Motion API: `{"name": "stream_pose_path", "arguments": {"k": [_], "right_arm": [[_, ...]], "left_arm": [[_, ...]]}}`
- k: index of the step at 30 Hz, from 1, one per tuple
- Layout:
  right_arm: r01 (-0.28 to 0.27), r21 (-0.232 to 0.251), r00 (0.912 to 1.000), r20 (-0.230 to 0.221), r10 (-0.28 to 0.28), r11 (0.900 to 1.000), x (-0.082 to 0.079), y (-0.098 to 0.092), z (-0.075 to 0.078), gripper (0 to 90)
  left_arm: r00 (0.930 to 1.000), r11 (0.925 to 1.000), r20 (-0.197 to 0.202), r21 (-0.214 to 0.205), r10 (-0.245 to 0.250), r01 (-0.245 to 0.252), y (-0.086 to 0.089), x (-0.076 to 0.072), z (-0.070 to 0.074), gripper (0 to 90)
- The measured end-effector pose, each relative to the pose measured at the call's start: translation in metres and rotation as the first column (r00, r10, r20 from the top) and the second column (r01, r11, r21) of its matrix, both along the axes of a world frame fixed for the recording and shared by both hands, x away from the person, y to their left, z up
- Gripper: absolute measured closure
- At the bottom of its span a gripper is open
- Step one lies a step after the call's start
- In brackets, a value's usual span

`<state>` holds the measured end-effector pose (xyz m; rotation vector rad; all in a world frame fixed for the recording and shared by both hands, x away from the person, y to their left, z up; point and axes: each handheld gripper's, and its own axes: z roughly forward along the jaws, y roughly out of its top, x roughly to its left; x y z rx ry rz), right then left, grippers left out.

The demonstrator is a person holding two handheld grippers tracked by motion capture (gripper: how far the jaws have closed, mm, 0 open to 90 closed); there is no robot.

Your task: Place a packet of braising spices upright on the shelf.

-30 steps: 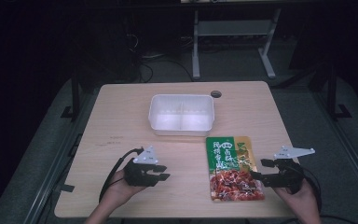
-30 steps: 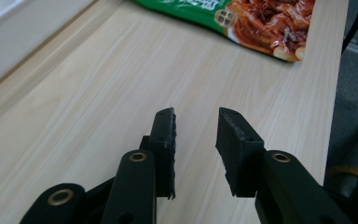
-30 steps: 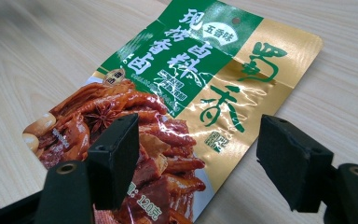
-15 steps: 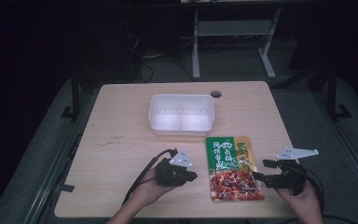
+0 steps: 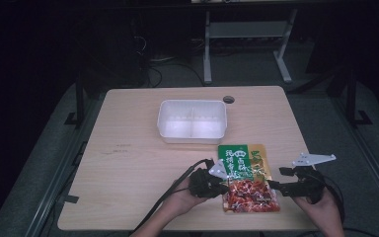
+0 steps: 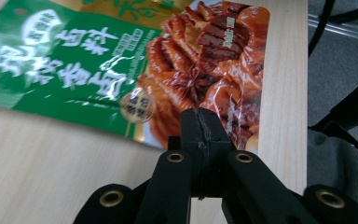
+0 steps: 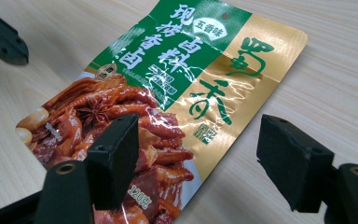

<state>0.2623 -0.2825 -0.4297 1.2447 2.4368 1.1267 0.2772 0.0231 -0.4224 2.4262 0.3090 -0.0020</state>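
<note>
We see the seasoning packet point(image 5: 247, 177) lying flat at the desk's point(image 5: 128, 163) near edge, at 6 o'clock from the white tray point(image 5: 192, 118). Our left gripper point(image 5: 223, 186) fingers have just pressed together at its left edge, with nothing visibly between them; the right gripper point(image 5: 274, 186) fingers are spread beside its right edge

Pouch point(image 5: 246, 177) on table point(image 5: 128, 168), before tray point(image 5: 192, 120)
</note>
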Motion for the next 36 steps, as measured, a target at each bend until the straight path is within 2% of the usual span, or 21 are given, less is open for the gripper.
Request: {"name": "stream_pose_path", "arguments": {"k": [1, 8, 10, 13, 15, 16, 17, 19, 20, 23, 26, 32, 36], "right_arm": [[-0.002, -0.007, 1.0000, -0.003, 0.002, 1.0000, 0.002, 0.000, 0.001, 28.4], [-0.021, 0.006, 0.9996, -0.019, 0.021, 0.9998, 0.019, -0.001, 0.004, 28.1], [-0.024, -0.009, 0.9995, -0.023, 0.024, 0.9997, 0.026, 0.000, 0.005, 28.3], [-0.024, -0.013, 0.9986, -0.047, 0.024, 0.9996, 0.040, -0.001, 0.005, 28.4], [-0.024, 0.000, 0.9972, -0.070, 0.024, 0.9997, 0.050, -0.001, 0.005, 28.1], [-0.027, -0.007, 0.9959, -0.086, 0.026, 0.9996, 0.059, 0.001, 0.006, 28.0], [-0.027, -0.007, 0.9959, -0.086, 0.026, 0.9996, 0.059, 0.001, 0.006, 28.0], [-0.029, -0.023, 0.9952, -0.094, 0.027, 0.9993, 0.068, 0.003, 0.007, 27.8], [-0.027, -0.038, 0.9946, -0.102, 0.023, 0.9989, 0.076, 0.006, 0.010, 28.0], [-0.031, -0.054, 0.9938, -0.108, 0.025, 0.9981, 0.083, 0.009, 0.012, 28.2], [-0.035, -0.074, 0.9920, -0.124, 0.026, 0.9966, 0.095, 0.014, 0.017, 28.1], [-0.045, -0.134, 0.9827, -0.184, 0.019, 0.9900, 0.120, 0.024, 0.017, 27.8], [-0.055, -0.172, 0.9761, -0.217, 0.016, 0.9835, 0.138, 0.029, 0.015, 27.8]], "left_arm": [[0.9999, 0.9999, -0.005, 0.011, -0.009, 0.009, -0.006, -0.001, -0.002, 90.0], [0.9994, 0.9996, -0.027, 0.019, -0.022, 0.023, -0.020, -0.004, -0.010, 90.0], [0.9991, 0.9991, -0.030, 0.028, -0.031, 0.032, -0.023, -0.004, -0.015, 90.0], [0.9985, 0.9990, -0.044, 0.028, -0.033, 0.034, -0.026, -0.004, -0.018, 90.0], [0.9983, 0.9989, -0.048, 0.032, -0.034, 0.035, -0.027, -0.004, -0.020, 90.0], [0.9980, 0.9985, -0.051, 0.040, -0.036, 0.038, -0.027, -0.004, -0.021, 90.0], [0.9981, 0.9981, -0.050, 0.047, -0.037, 0.039, -0.027, -0.004, -0.023, 90.0], [0.9982, 0.9970, -0.047, 0.066, -0.037, 0.041, -0.028, -0.003, -0.027, 89.9], [0.9982, 0.9972, -0.049, 0.064, -0.035, 0.038, -0.027, -0.003, -0.029, 90.0], [0.9981, 0.9987, -0.056, 0.044, -0.023, 0.026, -0.025, -0.003, -0.032, 90.0], [0.9988, 0.9986, -0.044, 0.046, -0.023, 0.025, -0.025, -0.004, -0.033, 90.0], [0.9981, 0.9975, -0.050, 0.060, -0.036, 0.039, -0.024, -0.003, -0.034, 90.0], [0.9987, 0.9966, -0.033, 0.071, -0.039, 0.041, -0.024, -0.004, -0.033, 90.0]]}}
